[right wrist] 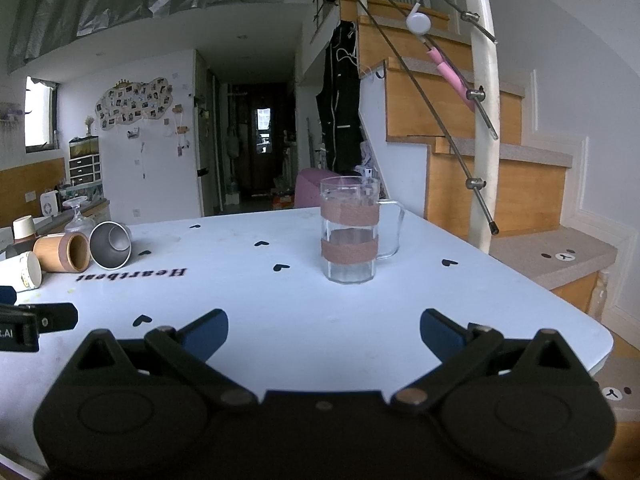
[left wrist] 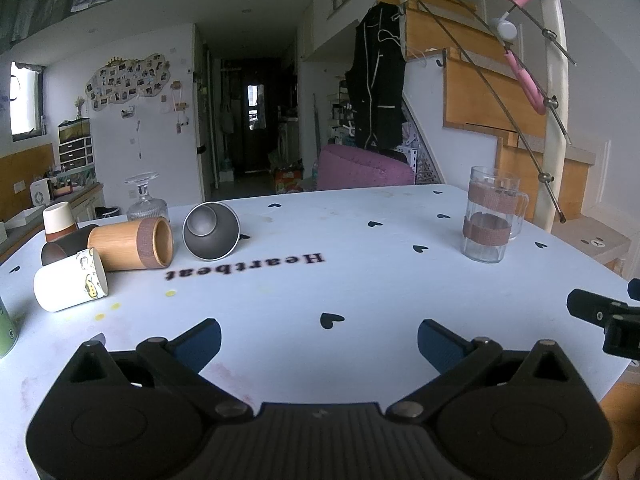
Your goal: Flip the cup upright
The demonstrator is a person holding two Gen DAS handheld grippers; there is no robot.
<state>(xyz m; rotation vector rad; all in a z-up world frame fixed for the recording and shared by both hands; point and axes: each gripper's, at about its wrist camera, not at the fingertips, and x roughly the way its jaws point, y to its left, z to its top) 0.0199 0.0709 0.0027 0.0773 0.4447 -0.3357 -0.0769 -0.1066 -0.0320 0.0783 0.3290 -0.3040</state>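
Several cups lie on their sides at the table's left: a steel cup (left wrist: 211, 230) (right wrist: 110, 245), a bamboo cup (left wrist: 132, 243) (right wrist: 63, 252), a white printed cup (left wrist: 70, 285) (right wrist: 20, 271) and a dark brown cup (left wrist: 60, 245). A glass mug (left wrist: 491, 213) (right wrist: 351, 229) with two brown bands stands upright at the right. My left gripper (left wrist: 319, 340) is open and empty above the table's near part. My right gripper (right wrist: 324, 331) is open and empty, facing the glass mug.
An upturned stemmed glass (left wrist: 146, 198) (right wrist: 79, 218) and an upturned paper cup (left wrist: 59, 220) (right wrist: 24, 227) stand behind the lying cups. A green object (left wrist: 6, 330) is at the left edge. The pale blue table (left wrist: 360, 280) ends at right, with stairs (right wrist: 520, 200) beyond.
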